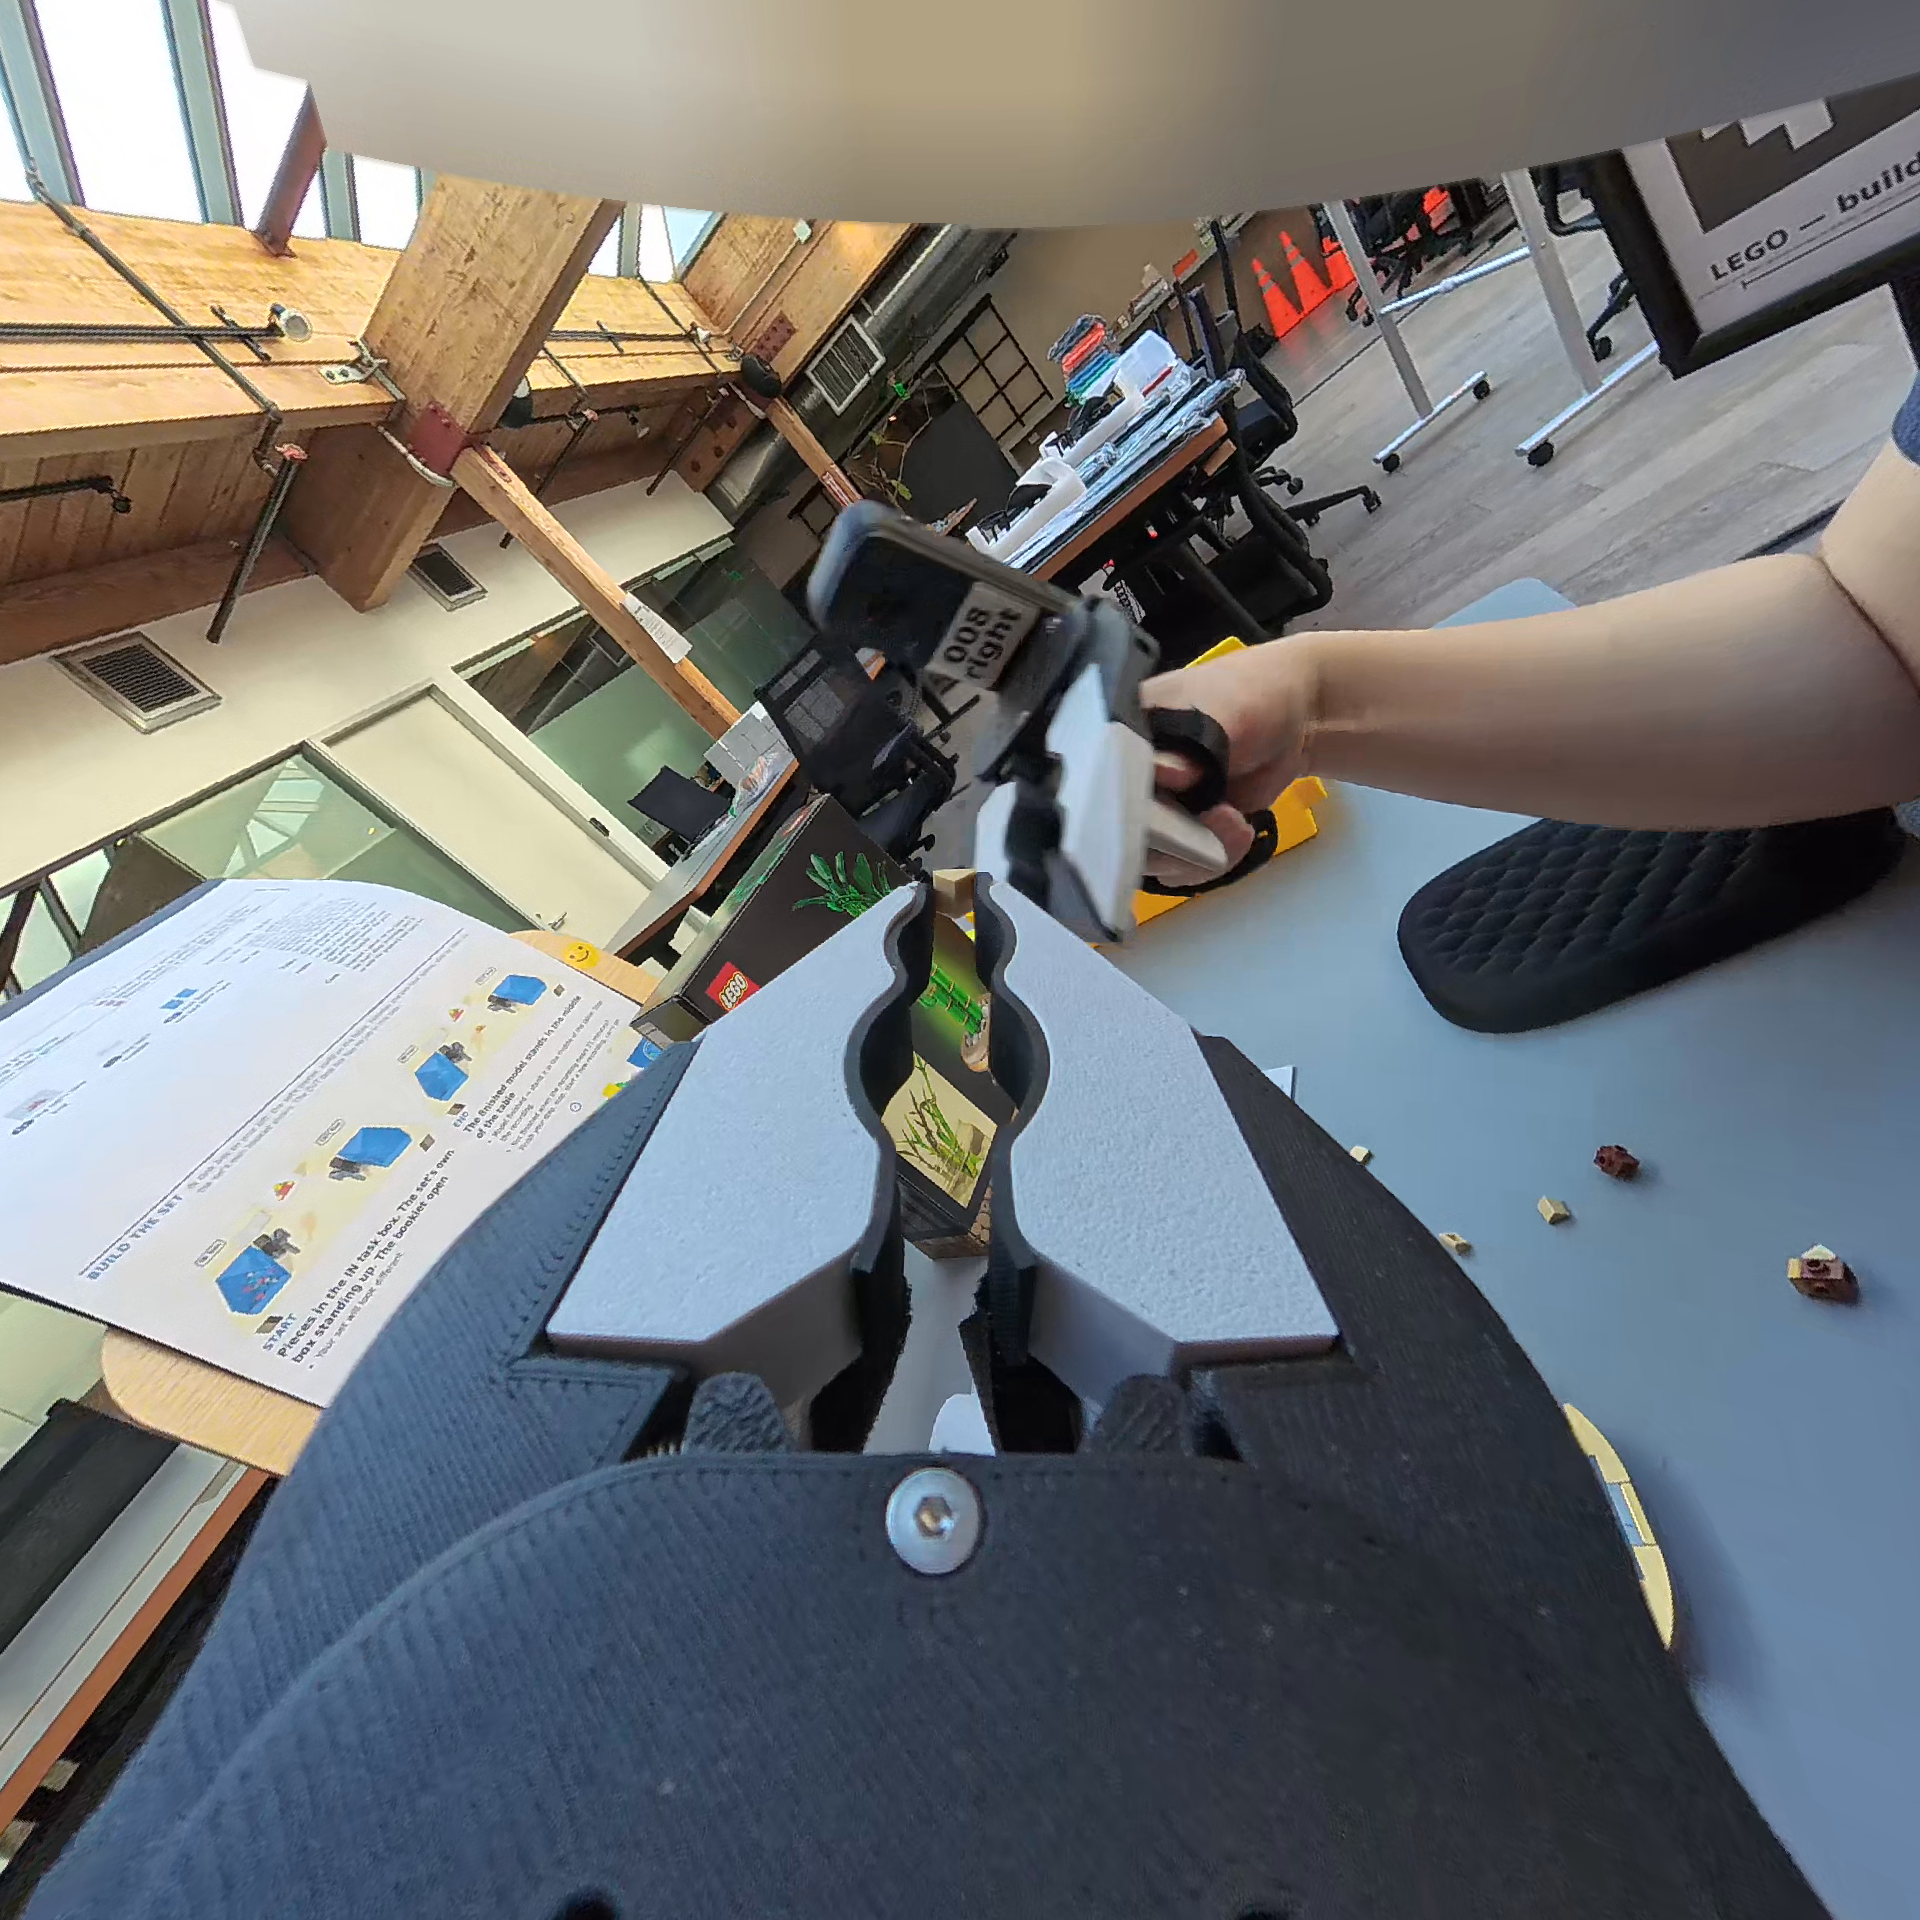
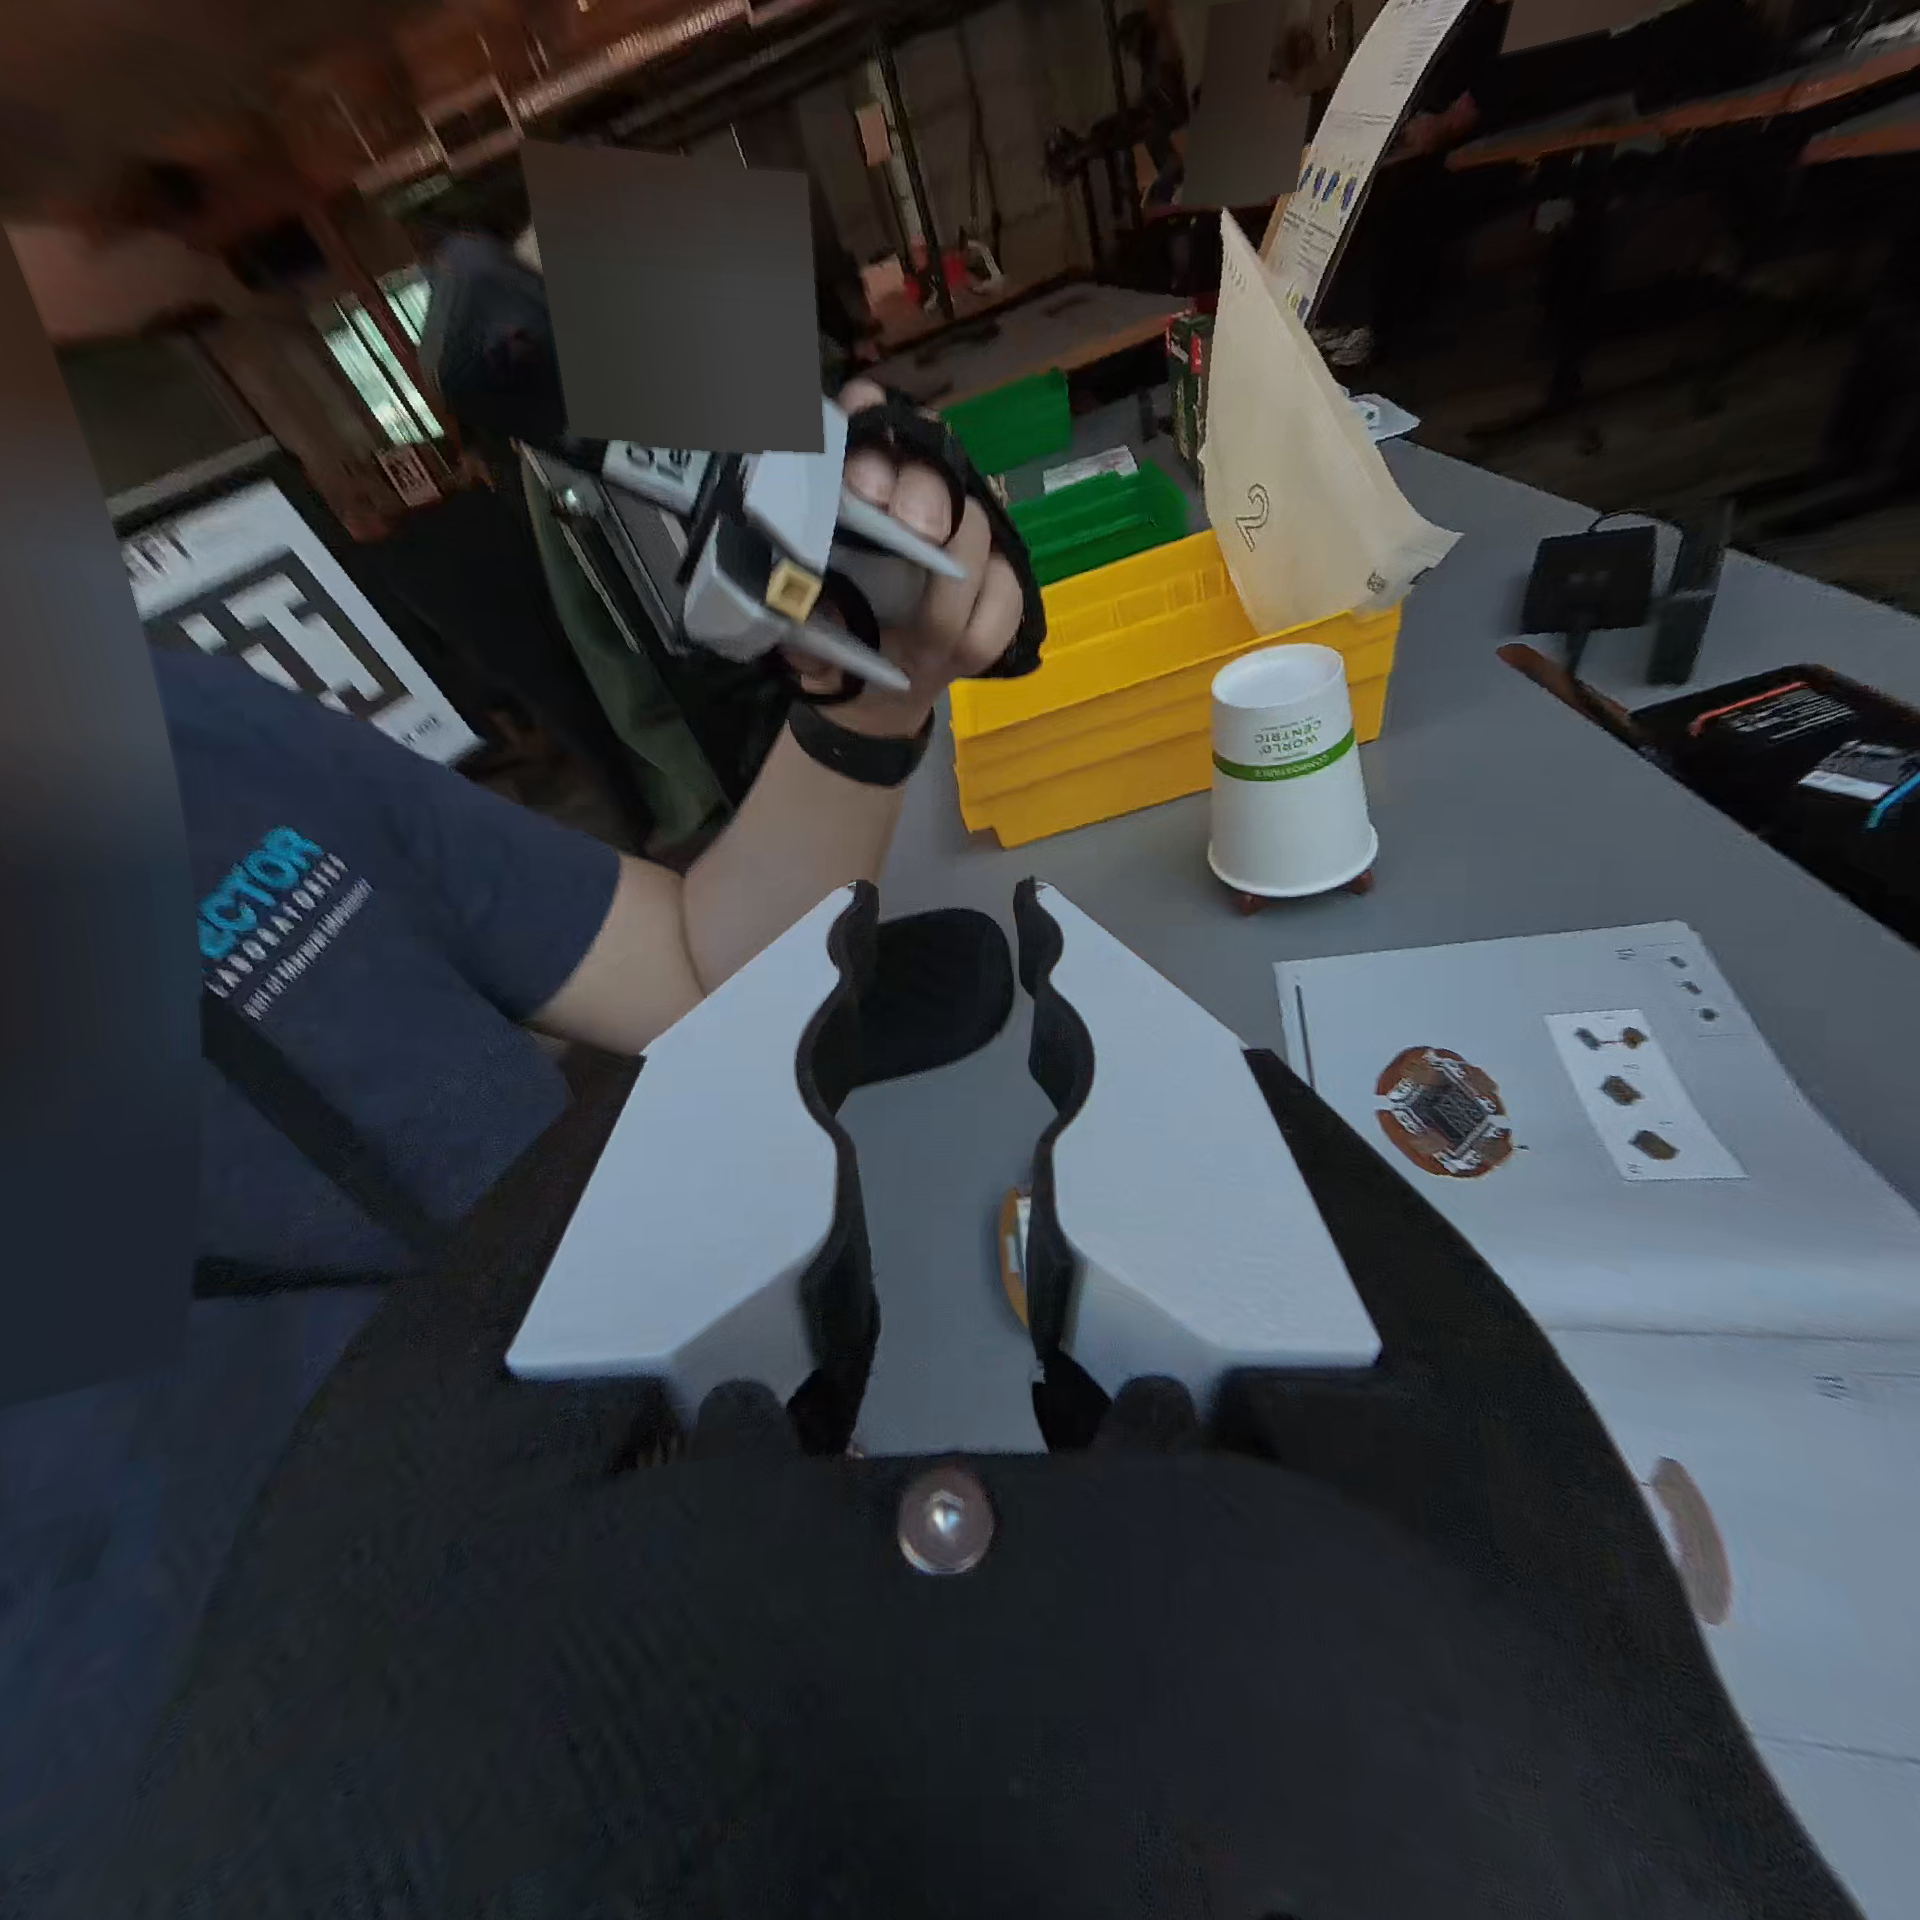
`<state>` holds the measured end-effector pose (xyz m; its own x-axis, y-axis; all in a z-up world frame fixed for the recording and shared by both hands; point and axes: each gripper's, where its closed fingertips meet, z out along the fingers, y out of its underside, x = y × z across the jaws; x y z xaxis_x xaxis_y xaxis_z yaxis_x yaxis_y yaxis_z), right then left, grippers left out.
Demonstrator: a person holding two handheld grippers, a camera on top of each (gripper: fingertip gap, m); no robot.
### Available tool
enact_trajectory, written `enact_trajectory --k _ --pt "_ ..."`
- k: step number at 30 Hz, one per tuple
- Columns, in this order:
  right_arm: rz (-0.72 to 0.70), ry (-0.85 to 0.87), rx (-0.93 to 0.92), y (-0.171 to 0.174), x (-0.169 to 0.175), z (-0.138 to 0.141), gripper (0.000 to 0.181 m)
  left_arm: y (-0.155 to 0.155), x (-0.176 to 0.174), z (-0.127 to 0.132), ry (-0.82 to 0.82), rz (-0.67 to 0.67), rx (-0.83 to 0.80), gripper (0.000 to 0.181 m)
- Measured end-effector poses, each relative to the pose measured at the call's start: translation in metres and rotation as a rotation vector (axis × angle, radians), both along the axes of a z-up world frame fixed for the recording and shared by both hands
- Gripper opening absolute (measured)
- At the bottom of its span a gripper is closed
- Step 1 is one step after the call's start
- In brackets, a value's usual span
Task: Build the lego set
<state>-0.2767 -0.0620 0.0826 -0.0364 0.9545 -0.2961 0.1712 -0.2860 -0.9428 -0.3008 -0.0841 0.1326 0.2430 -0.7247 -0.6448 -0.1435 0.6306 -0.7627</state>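
We judged the main risk to be the small tan brick (image 1: 954,891) slipping or twisting out, since the left gripper (image 1: 951,904) pinched it only at the very fingertips, jaws nearly together and raised off the table; a bump from the right gripper (image 2: 940,899) could flick it away. Our right gripper's jaws were spread a moderate way with nothing between them. Beyond the left tips stood the set's box (image 1: 831,935); off to their right, loose brown and tan pieces (image 1: 1823,1276) lay scattered on the grey table (image 1: 1558,1143). Right of the right jaws lay the open instruction booklet (image 2: 1558,1247)
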Motion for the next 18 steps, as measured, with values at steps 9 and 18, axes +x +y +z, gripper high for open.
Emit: enact_trajectory --k 9,18 --pt "0.124 -0.294 0.077 -0.089 0.043 -0.161 0.029 -0.008 -0.015 0.012 -0.036 -0.018 0.003 0.005" --pt "-0.128 -0.489 0.159 -0.11 0.037 -0.22 0.028 -0.012 -0.014 0.013 -0.036 -0.029 0.009 0.005"
